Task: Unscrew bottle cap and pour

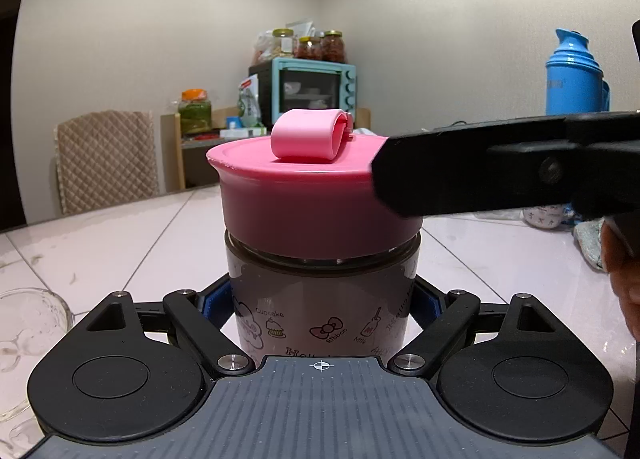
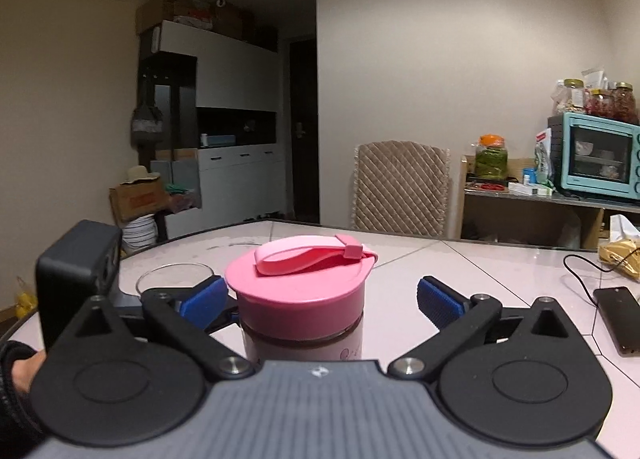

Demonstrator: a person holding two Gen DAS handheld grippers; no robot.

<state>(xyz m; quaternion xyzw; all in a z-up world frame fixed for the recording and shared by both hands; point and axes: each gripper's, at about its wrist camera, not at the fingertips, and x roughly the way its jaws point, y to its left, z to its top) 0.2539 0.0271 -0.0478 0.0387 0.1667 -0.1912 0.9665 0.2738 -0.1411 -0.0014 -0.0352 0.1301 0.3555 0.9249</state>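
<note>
A clear cartoon-printed bottle (image 1: pixel 320 299) with a pink screw cap (image 1: pixel 312 199) and pink carry loop stands upright on the white tiled table. My left gripper (image 1: pixel 322 305) is shut on the bottle's body just below the cap. In the right wrist view my right gripper (image 2: pixel 320 299) is open, its blue pads (image 2: pixel 438 301) on either side of the pink cap (image 2: pixel 300 295) with a gap on the right. One right finger (image 1: pixel 480 175) reaches in beside the cap in the left wrist view.
A clear glass (image 1: pixel 24 323) stands on the table left of the bottle; it also shows in the right wrist view (image 2: pixel 172 277). A black phone (image 2: pixel 618 317) with cable lies at the right. A blue thermos (image 1: pixel 576 75), a chair (image 1: pixel 106 161) and a shelf with a toaster oven (image 1: pixel 314 89) stand behind.
</note>
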